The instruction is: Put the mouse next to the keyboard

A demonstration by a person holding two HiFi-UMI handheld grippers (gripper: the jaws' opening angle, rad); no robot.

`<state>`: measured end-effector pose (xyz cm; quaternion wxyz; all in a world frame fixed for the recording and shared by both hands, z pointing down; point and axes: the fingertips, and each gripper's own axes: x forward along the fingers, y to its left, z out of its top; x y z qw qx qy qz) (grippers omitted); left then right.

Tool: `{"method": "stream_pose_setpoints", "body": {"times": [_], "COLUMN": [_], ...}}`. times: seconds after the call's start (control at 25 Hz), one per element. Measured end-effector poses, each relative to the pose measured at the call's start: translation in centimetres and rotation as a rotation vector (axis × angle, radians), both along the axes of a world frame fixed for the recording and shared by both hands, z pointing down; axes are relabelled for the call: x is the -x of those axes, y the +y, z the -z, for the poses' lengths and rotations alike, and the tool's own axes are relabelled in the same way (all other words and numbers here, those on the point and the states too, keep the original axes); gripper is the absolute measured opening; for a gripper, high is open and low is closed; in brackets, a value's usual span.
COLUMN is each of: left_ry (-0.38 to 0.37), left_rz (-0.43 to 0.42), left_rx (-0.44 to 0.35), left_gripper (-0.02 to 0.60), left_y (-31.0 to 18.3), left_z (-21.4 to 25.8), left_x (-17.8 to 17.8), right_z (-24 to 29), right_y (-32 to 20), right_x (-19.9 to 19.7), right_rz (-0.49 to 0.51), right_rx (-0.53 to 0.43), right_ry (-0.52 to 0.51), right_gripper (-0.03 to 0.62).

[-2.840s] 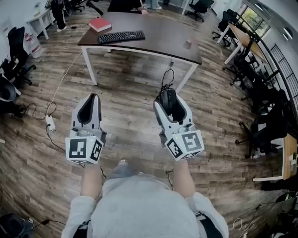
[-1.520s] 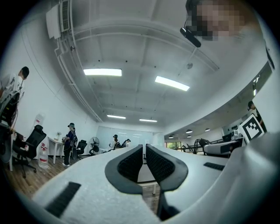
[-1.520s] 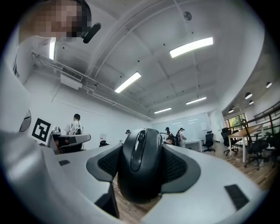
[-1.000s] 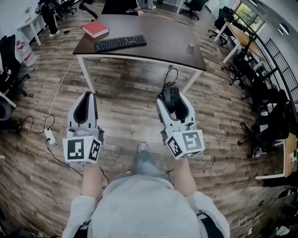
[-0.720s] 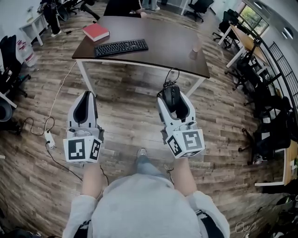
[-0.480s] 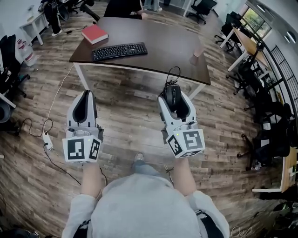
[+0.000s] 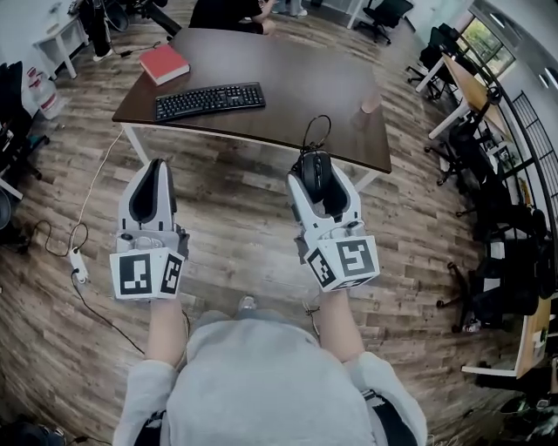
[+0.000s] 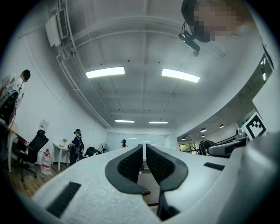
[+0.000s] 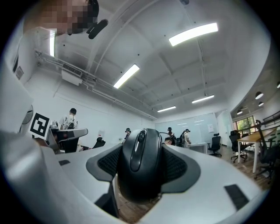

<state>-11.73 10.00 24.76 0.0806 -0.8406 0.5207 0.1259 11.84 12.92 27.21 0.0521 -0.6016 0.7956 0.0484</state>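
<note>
The mouse point(image 7: 316, 170) is held tight between the 2 jaws of the right gripper point(image 9: 142, 165), over the wooden floor point(image 7: 235, 235), short of the dark table point(image 7: 305, 87). The left gripper point(image 8: 143, 153) is closed on nothing. The carrying step seems to be in hand. Next, the mouse must be brought over the table and set down just beside the keyboard point(image 7: 209, 100). A red book point(image 7: 164, 63) is seen there, and office chairs point(image 7: 384, 13) around the room.

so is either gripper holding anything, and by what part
The right gripper clamps the black mouse by its two sides. The left gripper holds nothing; its jaws are together.
</note>
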Motion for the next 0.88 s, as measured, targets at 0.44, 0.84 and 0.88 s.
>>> {"method": "stream_pose_setpoints", "body": {"times": [0.44,0.84,0.88], "left_ry": [-0.026,-0.015,-0.017], "left_rz": [0.016,-0.02,-0.023], "left_rx": [0.031,0.032,0.032], "left_gripper": [0.026,0.026,0.026], "left_y": [-5.4,-15.3,-16.5], "left_z": [-1.2,-1.5,-1.5], "left_x": [-1.8,-2.5,-2.5], "right_z": [-1.7,-2.0,-1.9], "right_y": [-5.9,-14.8,-15.9], "right_x": [-2.8,-3.3,-3.2], "right_rz": [-0.006,-0.039,-0.042], "right_rx": [0.029,0.038,0.038], "right_ry": [-0.041,-0.029,-0.027], "right_gripper": [0.25,0.25,0.25]}}
